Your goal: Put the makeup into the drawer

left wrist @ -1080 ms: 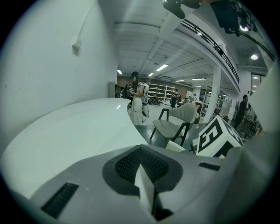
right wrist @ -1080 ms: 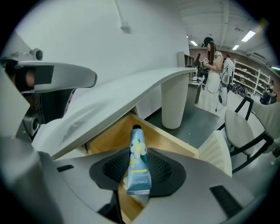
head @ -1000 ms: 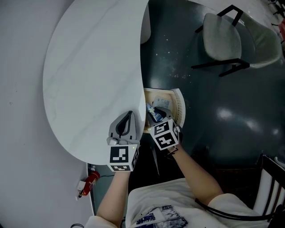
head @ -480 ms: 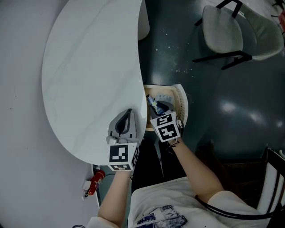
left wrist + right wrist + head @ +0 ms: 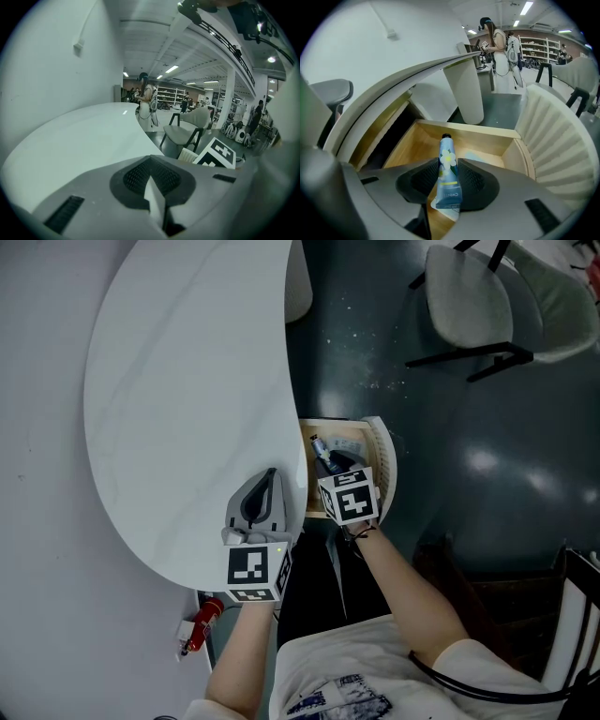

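Observation:
A blue makeup tube (image 5: 449, 174) with a white flower and a black cap is pinched between the pads of my right gripper (image 5: 449, 183), cap pointing away. It hangs over the open wooden drawer (image 5: 476, 137), low between the drawer walls. In the head view the right gripper (image 5: 330, 465) and the tube (image 5: 321, 447) sit over the drawer (image 5: 378, 441) at the white table's right edge. My left gripper (image 5: 266, 476) rests on the table (image 5: 187, 381) near that edge, jaws shut with nothing in them. The left gripper view shows the same closed gripper (image 5: 157, 206).
The drawer's ribbed white front (image 5: 562, 136) curves up at the right. The table's white pedestal (image 5: 466, 89) stands behind the drawer. Two grey chairs (image 5: 473, 306) stand on the dark floor beyond. A red object (image 5: 202, 620) lies on the floor by my left arm.
My right gripper has sunk toward the drawer and rolled, carrying the tube with it. The left gripper has stayed on the table.

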`<state>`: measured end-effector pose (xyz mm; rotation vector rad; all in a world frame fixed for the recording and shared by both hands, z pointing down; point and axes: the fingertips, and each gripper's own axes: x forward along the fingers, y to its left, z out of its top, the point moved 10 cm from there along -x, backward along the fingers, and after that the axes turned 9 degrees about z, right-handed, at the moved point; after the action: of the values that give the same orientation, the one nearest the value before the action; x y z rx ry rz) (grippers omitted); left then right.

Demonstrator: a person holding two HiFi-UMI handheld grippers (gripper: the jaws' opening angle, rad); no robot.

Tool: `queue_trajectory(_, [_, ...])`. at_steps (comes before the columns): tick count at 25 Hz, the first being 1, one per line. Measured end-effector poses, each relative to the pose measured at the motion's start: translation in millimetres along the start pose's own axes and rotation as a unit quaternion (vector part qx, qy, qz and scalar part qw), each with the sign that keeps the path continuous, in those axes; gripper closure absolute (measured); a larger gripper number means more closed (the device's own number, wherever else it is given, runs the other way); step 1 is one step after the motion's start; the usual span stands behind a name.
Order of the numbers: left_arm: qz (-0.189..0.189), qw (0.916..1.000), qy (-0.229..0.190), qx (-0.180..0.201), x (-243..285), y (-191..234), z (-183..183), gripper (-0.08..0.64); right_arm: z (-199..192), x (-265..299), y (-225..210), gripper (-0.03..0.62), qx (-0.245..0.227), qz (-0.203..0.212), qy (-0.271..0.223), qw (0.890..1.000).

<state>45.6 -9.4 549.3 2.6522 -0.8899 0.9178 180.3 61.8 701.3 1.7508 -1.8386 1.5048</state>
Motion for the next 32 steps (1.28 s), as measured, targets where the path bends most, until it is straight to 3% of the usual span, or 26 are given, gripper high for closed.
queue_trajectory(14, [-0.002,1.0,0.003,-0.004,6.9,3.9,-0.6,0.52,-9.6,18.2,-21.8,0.454,0.097,-0.014,0.026,0.995])
queue_trajectory(21, [-0.001,1.0,0.003,-0.005,5.2,6.5,-3.9,0.52,-13.4,24.1,-25.8,0.454,0.109,-0.023,0.033,0.993])
queue_trajectory(32, [0.002,0.9999,0.002,-0.011,-0.1,5.0,-6.0,0.52,-13.4,23.2,-28.6,0.454,0.13,-0.007,0.006,0.991])
